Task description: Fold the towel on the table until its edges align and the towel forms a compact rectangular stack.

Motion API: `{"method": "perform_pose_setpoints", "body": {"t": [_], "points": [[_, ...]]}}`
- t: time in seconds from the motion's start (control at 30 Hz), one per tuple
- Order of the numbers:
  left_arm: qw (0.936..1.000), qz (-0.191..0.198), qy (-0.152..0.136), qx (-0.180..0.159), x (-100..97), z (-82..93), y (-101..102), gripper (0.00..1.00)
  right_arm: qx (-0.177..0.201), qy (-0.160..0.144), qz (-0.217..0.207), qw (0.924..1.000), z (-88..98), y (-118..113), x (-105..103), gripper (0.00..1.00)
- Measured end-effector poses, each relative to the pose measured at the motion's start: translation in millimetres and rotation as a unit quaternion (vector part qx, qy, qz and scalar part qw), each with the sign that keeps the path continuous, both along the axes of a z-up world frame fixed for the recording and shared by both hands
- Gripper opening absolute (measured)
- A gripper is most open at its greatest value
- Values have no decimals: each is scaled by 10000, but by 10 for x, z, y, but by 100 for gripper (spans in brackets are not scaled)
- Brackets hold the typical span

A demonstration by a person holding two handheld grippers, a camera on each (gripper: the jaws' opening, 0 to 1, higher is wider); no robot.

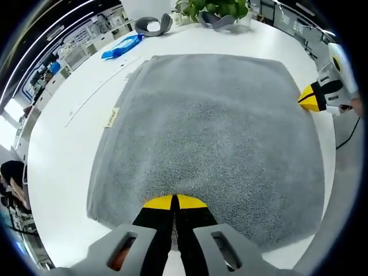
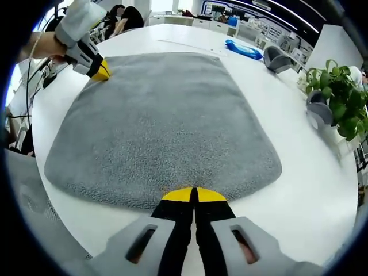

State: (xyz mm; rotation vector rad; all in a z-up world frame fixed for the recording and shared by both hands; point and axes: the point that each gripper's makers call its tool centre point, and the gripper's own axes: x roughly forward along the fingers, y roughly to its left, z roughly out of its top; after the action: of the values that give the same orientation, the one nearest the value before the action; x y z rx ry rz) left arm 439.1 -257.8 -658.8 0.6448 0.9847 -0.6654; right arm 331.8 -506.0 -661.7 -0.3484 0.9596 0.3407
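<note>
The towel (image 1: 213, 144) lies flat on the white table (image 1: 63, 172), one grey sheet, doubled along its left side where a small tag (image 1: 111, 117) sticks out. In the left gripper view my left claw (image 1: 174, 202) has its yellow tips pressed together at the towel's near edge; whether any cloth sits between them I cannot tell. My right claw (image 1: 307, 98) comes in from the right and meets the towel's right edge at the far corner. Bare tabletop runs wide along the left of the towel, and a narrower strip lies beyond the far edge. Past that strip I count one blue item (image 1: 122, 46), two grey curved pieces (image 1: 152, 25) and one green plant (image 1: 215, 8).

In the right gripper view my right claw (image 2: 194, 195) is likewise closed tip to tip, right at the near edge of the towel (image 2: 161, 121). My left claw (image 2: 99, 71) touches the far left corner, with a hand (image 2: 49, 46) behind it. The table (image 2: 305, 190) is open and broad to the right of the towel, narrower on the left toward the rim. On the far right stand the plant (image 2: 339, 98), the two grey pieces (image 2: 277, 58) and the blue item (image 2: 244, 49).
</note>
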Motion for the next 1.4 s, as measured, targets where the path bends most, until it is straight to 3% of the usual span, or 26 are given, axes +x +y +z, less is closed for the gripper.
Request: {"method": "perform_pose_setpoints", "body": {"t": [0.53,0.97,1.13,1.4], "points": [[10000,-81,-12,16,76,1,-45,0,62,175,-101,9998,-5,23,-88,0],[9988,-380,32,321,81,-1,-61,0,214,247,-180,9993,-3,16,-94,0],[9950,-768,-103,629,87,-2,-81,0,303,257,-198,9990,-1,27,-121,0],[9948,-757,-48,682,96,-7,-76,0,380,297,-195,9986,-1,47,-151,0]]}}
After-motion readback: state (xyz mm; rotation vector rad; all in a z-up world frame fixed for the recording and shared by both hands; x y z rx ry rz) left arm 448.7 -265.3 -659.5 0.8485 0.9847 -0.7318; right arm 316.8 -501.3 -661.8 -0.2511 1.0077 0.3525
